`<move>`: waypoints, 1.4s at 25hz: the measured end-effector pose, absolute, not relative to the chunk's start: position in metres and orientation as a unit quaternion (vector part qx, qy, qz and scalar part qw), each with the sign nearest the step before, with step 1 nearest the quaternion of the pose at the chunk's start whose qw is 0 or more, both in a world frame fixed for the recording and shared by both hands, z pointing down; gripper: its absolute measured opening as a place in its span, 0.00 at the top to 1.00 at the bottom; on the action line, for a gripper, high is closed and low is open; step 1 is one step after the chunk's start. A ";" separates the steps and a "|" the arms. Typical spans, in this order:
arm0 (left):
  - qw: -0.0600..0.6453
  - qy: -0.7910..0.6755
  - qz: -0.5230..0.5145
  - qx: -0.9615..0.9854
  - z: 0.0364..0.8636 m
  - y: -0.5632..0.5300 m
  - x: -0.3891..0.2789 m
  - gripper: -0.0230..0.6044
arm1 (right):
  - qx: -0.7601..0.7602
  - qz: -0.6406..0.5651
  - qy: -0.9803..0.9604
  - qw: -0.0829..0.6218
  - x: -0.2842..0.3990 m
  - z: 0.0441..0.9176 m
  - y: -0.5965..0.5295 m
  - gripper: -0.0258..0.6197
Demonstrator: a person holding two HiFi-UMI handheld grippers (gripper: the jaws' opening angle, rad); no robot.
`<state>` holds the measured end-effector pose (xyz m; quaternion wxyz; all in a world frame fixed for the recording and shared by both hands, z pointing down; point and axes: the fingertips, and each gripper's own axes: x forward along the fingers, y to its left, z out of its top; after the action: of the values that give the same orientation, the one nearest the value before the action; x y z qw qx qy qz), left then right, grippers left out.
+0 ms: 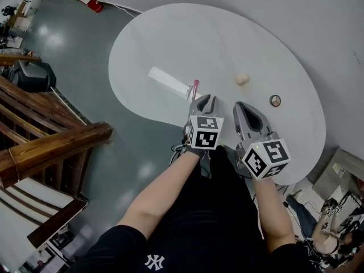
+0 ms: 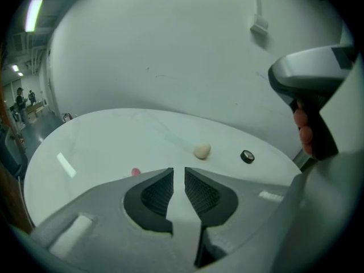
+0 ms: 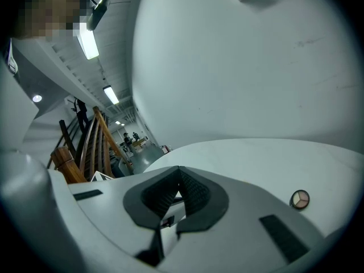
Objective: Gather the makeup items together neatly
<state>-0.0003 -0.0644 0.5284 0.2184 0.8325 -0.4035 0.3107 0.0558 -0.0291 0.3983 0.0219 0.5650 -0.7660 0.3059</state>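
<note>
On the white table [image 1: 170, 38] lie a small pink makeup item [image 1: 195, 85], a beige sponge [image 1: 242, 79] and a round compact [image 1: 275, 100]. My left gripper [image 1: 206, 99] hovers just short of the pink item, its jaws a narrow gap apart with nothing between them. In the left gripper view the pink item [image 2: 135, 172] peeks over the left jaw, with the sponge [image 2: 202, 150] and compact [image 2: 247, 156] farther off. My right gripper [image 1: 243, 106] hangs beside it over the table's near edge, its jaw tips touching and empty. The compact [image 3: 300, 199] lies to its right.
A bright strip of lamp glare [image 1: 166, 80] crosses the tabletop left of the pink item. A wooden stair railing [image 1: 51, 147] stands at the left beyond the grey floor. A red extinguisher [image 1: 90, 1] lies at the far wall. The table's curved near edge [image 1: 153, 114] runs just before my grippers.
</note>
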 end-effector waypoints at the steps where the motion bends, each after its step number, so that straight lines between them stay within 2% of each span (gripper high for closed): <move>1: 0.216 -0.396 0.309 0.837 0.527 -0.067 0.009 0.86 | 0.569 0.306 -0.763 0.020 0.063 0.399 -0.028 0.94; 13: 0.166 -0.335 0.325 0.869 0.517 -0.089 0.108 0.85 | 0.610 0.322 -0.724 -0.001 0.147 0.409 -0.010 0.94; 19: 0.106 -0.311 0.367 0.870 0.525 -0.099 0.145 0.81 | 0.616 0.331 -0.715 -0.017 0.177 0.414 -0.014 0.94; 27: 0.038 -0.276 0.446 0.850 0.553 -0.108 0.166 0.75 | 0.620 0.340 -0.706 -0.037 0.205 0.419 -0.019 0.94; 35: 0.005 -0.260 0.502 0.825 0.577 -0.109 0.164 0.74 | 0.625 0.349 -0.697 -0.046 0.220 0.425 -0.018 0.94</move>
<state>0.1642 -0.1092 0.5766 0.0052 0.8249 -0.2596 0.5020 0.2204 -0.0180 0.4249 -0.0461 0.6248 -0.6970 0.3488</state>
